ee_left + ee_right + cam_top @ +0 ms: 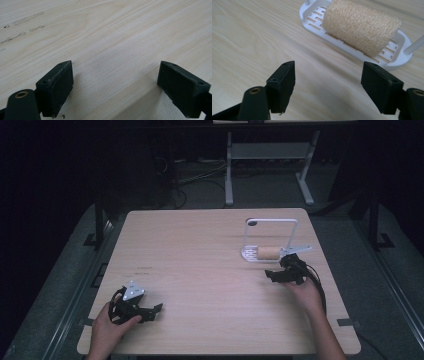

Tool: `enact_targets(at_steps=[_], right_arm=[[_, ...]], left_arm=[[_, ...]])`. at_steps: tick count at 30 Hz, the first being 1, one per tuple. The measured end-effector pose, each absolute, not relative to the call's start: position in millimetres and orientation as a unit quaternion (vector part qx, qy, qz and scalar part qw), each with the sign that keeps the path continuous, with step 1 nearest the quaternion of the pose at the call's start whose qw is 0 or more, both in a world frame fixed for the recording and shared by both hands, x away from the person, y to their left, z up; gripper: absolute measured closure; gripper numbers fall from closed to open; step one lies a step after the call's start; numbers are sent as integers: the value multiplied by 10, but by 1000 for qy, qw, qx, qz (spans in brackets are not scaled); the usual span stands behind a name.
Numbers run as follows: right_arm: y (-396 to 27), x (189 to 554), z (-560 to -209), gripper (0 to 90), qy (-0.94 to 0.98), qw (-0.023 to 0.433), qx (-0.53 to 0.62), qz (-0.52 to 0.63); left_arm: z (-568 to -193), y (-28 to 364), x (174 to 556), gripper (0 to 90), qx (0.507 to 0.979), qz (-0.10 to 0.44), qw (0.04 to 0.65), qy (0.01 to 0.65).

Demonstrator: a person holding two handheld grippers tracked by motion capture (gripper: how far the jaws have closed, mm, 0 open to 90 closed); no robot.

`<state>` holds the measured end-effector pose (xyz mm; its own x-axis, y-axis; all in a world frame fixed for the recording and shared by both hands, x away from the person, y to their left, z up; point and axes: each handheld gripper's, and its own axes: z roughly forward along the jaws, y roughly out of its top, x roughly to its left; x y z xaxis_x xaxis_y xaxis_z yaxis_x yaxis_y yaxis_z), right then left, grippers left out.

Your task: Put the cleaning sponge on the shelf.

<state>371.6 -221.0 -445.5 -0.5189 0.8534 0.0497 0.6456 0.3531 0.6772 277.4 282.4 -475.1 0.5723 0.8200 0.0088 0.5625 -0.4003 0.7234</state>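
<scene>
The loofah sponge (362, 26) lies on its side on the slotted base of the white rack (317, 15), under the rack's tall wire loop (272, 221), and everything else is best placed from that rack. Your right claw (328, 82) sits just short of the rack's near rim, jaws spread wide with nothing but bare counter (249, 45) between them. Your left claw (115, 85) rests well away from the rack, near the counter's front edge on the other side, also gaping wide and holding nothing.

Judging by its coarse, open fibre, the sponge should be very light and springy, rough enough not to slip, and not fragile. It will give under the pads, so close until you feel it firm up rather than crushing it flat. Take it across the middle of its rounded body, where the weave looks fullest. The rack looks light too and may slide or lift with it; keep clear of the thin upright rod (415, 45) beside the sponge's end.
</scene>
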Motion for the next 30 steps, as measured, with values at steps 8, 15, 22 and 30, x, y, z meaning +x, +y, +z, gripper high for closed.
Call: enact_targets(at_steps=[8, 15, 22, 30], right_arm=[[-2167, 3547, -4405, 170, 806, 162, 455, 342], [-2140, 3366, -4380, 141, 805, 163, 450, 350], [-2149, 3178, -4456, 133, 810, 161, 445, 346], [-2180, 2971, -4537, 120, 810, 154, 443, 352]], left_arm=[[-4752, 2824, 2774, 128, 816, 186, 347, 424], [-4752, 2824, 2774, 128, 816, 185, 347, 424], [-4752, 2824, 2774, 128, 816, 185, 347, 424], [-4752, 2825, 2774, 128, 816, 186, 347, 424]])
